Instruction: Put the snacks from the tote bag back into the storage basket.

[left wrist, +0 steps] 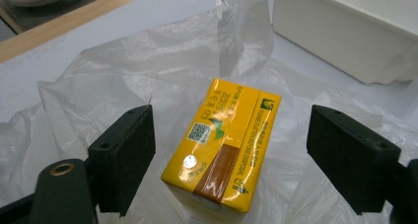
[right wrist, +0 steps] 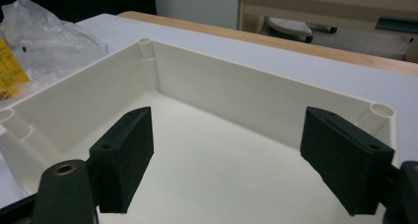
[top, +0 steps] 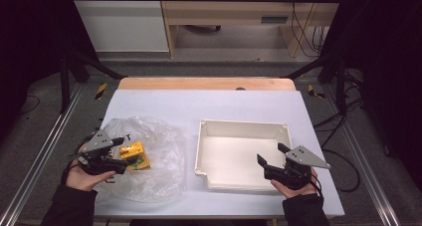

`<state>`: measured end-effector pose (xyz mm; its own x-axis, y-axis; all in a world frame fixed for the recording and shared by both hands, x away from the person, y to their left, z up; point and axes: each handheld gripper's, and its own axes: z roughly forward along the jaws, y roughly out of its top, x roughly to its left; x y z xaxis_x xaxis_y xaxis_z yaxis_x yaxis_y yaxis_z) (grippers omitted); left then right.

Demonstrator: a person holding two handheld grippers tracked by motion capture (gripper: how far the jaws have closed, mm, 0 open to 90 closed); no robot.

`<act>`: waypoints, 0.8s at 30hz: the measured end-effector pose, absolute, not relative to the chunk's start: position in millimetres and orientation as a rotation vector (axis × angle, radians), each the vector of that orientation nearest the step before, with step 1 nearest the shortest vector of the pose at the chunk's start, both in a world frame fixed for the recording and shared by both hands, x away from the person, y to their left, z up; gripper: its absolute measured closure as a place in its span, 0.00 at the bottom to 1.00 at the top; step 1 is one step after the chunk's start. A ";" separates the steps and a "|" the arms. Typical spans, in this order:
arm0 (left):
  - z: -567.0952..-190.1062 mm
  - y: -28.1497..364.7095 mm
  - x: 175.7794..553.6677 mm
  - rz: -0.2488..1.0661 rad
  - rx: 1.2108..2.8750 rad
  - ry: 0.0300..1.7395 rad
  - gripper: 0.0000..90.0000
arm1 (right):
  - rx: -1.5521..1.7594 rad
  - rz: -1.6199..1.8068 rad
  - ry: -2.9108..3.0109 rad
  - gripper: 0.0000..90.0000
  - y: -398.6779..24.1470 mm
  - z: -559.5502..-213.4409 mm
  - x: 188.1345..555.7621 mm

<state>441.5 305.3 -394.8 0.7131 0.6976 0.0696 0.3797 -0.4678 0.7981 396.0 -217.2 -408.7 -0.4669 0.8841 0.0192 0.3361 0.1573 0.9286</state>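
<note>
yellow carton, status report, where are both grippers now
Left gripper open, fingers either side of yellow carton, not gripping. Carton lies on clear plastic bag. Right gripper open over white tray. Nothing in the way.

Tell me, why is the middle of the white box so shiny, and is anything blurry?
High view: light from above makes a bright patch on the white tray floor; the room's edges stay dark. Left gripper view: the yellow carton is sharp and the clear plastic bag shows pale glints. Right gripper view: the near black jaws look slightly soft.
</note>
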 end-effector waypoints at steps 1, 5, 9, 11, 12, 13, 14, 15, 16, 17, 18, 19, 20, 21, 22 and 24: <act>-395.7 305.5 441.9 0.503 2.112 0.815 0.20 | 1.157 1.295 1.893 0.23 -217.5 -409.1 396.3; -397.6 306.7 442.9 0.496 2.127 0.800 0.20 | 1.163 1.298 1.898 0.23 -217.5 -410.9 396.9; -399.9 305.9 444.6 0.489 2.150 0.786 0.20 | 1.164 1.299 1.912 0.23 -216.8 -413.7 398.2; -401.6 305.2 446.9 0.482 2.158 0.786 0.20 | 1.168 1.294 1.923 0.23 -216.5 -415.9 399.2; -402.2 304.9 448.2 0.479 2.165 0.781 0.21 | 1.168 1.291 1.926 0.23 -216.4 -416.7 399.6; -403.0 304.4 449.6 0.476 2.169 0.776 0.21 | 1.168 1.289 1.931 0.23 -216.3 -417.4 399.8; -403.5 304.3 451.2 0.473 2.176 0.772 0.22 | 1.172 1.289 1.933 0.23 -215.9 -417.8 400.0; -404.4 304.0 453.0 0.467 2.178 0.771 0.22 | 1.168 1.286 1.937 0.23 -215.9 -418.2 400.4; -405.2 304.0 454.9 0.459 2.183 0.769 0.22 | 1.166 1.285 1.940 0.23 -215.9 -418.5 400.7; -406.3 304.1 456.7 0.453 2.189 0.768 0.23 | 1.165 1.287 1.941 0.23 -216.1 -418.8 400.8; -407.4 304.0 458.0 0.448 2.194 0.770 0.24 | 1.167 1.287 1.943 0.23 -216.4 -418.9 400.9; -408.5 303.8 459.1 0.442 2.199 0.770 0.25 | 1.169 1.289 1.943 0.23 -216.6 -419.0 401.0; -409.3 303.9 460.1 0.441 2.208 0.766 0.26 | 1.172 1.289 1.942 0.23 -216.8 -419.1 401.3; -409.9 304.1 460.6 0.442 2.212 0.770 0.27 | 1.173 1.290 1.941 0.23 -217.2 -418.9 401.4; -410.1 304.8 461.2 0.442 2.212 0.770 0.29 | 1.177 1.291 1.940 0.23 -217.5 -418.7 401.5; -410.7 306.2 461.9 0.423 2.210 0.765 0.34 | 1.179 1.296 1.938 0.23 -218.2 -418.2 401.6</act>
<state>461.9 306.2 -410.7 0.7672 0.6384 0.0616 0.3919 -0.5427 0.7429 401.6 -218.2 -418.2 -0.4839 0.8741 0.0429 0.3732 0.1617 0.9136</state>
